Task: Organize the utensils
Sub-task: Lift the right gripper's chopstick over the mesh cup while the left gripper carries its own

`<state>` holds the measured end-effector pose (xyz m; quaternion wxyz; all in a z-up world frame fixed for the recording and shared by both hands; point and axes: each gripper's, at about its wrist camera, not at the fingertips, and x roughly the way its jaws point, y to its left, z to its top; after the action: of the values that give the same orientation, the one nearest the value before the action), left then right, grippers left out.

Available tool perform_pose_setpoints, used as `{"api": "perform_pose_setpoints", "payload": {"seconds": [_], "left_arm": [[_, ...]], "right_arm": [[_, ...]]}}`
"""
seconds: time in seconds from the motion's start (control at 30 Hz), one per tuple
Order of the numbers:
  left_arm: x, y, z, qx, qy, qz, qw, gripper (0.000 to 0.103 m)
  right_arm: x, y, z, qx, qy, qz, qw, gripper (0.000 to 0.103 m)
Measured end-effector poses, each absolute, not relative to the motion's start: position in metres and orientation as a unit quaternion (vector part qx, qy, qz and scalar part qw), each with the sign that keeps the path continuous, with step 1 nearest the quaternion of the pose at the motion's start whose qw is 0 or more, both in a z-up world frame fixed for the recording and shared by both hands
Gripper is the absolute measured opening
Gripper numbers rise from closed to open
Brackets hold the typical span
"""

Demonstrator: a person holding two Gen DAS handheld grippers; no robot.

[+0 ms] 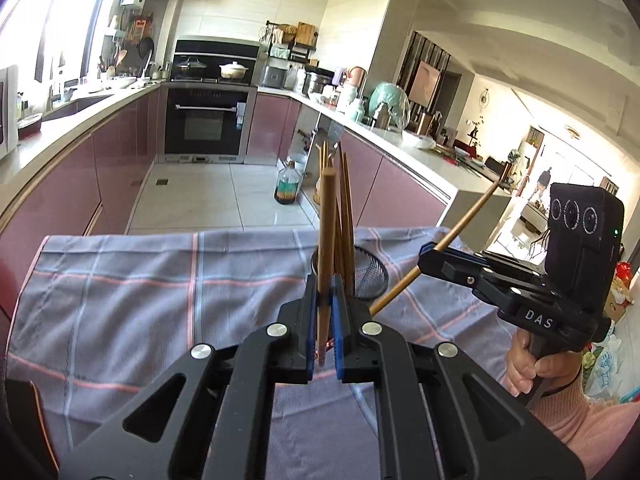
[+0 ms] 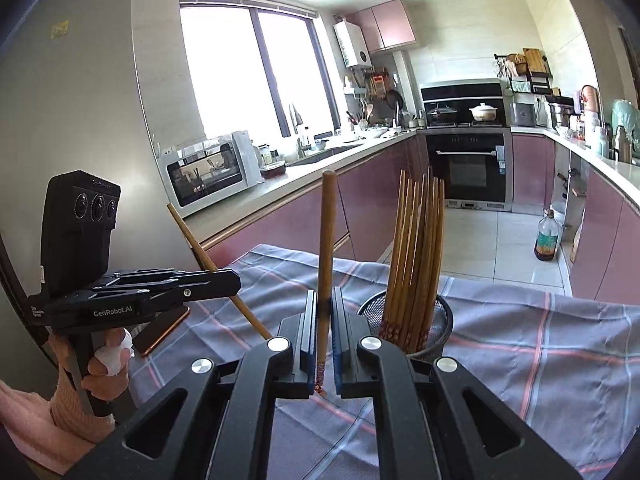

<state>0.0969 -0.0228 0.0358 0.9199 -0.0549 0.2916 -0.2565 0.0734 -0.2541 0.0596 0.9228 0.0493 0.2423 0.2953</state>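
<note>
In the left wrist view my left gripper (image 1: 325, 294) is shut on one brown chopstick (image 1: 327, 232), which stands nearly upright between the blue pads. Just behind it is a black mesh holder (image 1: 372, 270) with several chopsticks in it. To the right, my right gripper (image 1: 428, 255) is shut on a slanted chopstick (image 1: 464, 229). In the right wrist view my right gripper (image 2: 324, 306) clamps its upright chopstick (image 2: 327, 236). The mesh holder (image 2: 438, 326), with its bundle of chopsticks (image 2: 416, 248), stands just right of it. My left gripper (image 2: 234, 280) holds its chopstick (image 2: 196, 240) at the left.
A grey checked cloth (image 2: 528, 344) covers the table under both grippers. A phone (image 2: 160, 334) lies on it below the left gripper. Pink cabinets, a white toaster oven (image 2: 208, 172) and an oil bottle (image 2: 547, 240) on the floor lie beyond the table's far edge.
</note>
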Motion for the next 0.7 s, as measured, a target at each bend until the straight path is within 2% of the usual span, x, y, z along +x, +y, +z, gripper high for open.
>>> {"api": "perform_pose_setpoints", "payload": {"seconds": [0.7], "left_arm": [[0.127, -0.06, 0.112, -0.052, 0.231, -0.275, 0.932, 0.007]], "right_arm": [[0.096, -0.284, 0.114, 0.04, 0.17, 0.254, 0.951, 0.005]]}}
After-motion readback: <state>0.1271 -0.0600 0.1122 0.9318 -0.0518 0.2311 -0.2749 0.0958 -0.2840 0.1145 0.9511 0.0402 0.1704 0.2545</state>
